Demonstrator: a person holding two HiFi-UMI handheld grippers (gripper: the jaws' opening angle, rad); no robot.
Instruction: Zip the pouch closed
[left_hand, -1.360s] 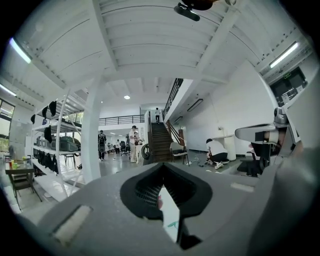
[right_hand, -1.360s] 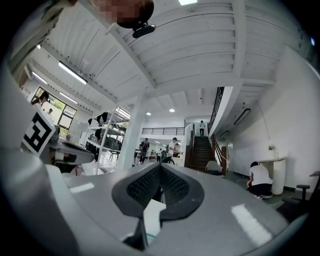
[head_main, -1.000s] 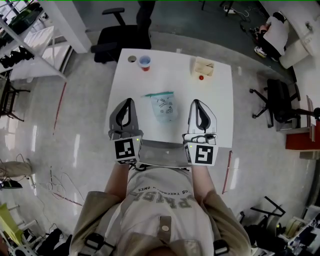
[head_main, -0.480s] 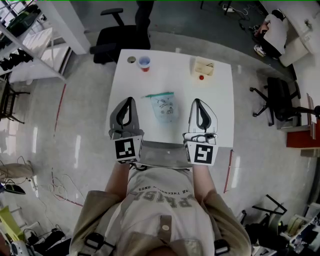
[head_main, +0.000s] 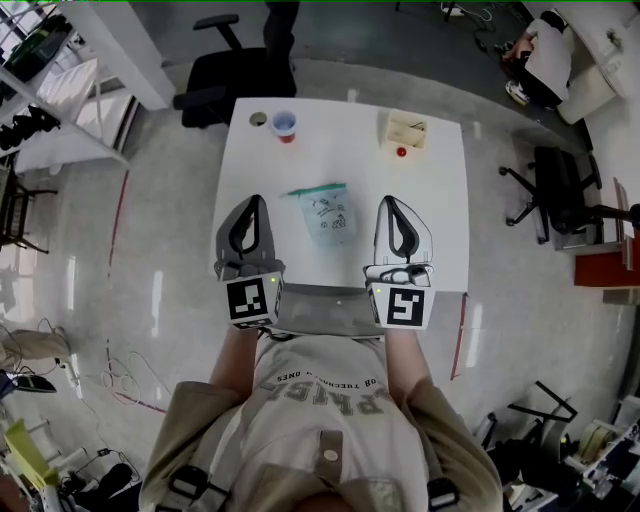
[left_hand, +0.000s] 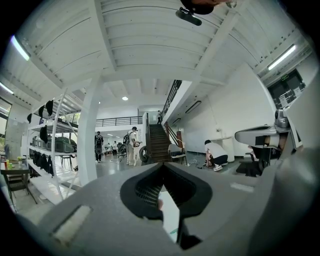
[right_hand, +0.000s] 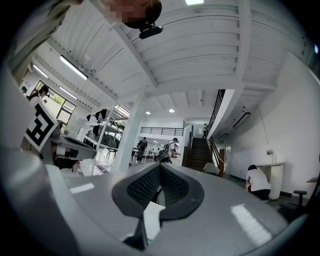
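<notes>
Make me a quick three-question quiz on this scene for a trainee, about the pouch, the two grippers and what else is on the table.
1. True or false: the left gripper is shut on the translucent plastic pouch with a teal zip strip.
2. What lies on the white square table between the left gripper and the right gripper? A the pouch; B a pair of scissors; C a metal spoon.
3. Fill in: in the head view, the small red cup stands near the table's far ___ corner.

Key:
1. False. Its jaws are shut on nothing, and it sits beside the pouch.
2. A.
3. Left.
</notes>
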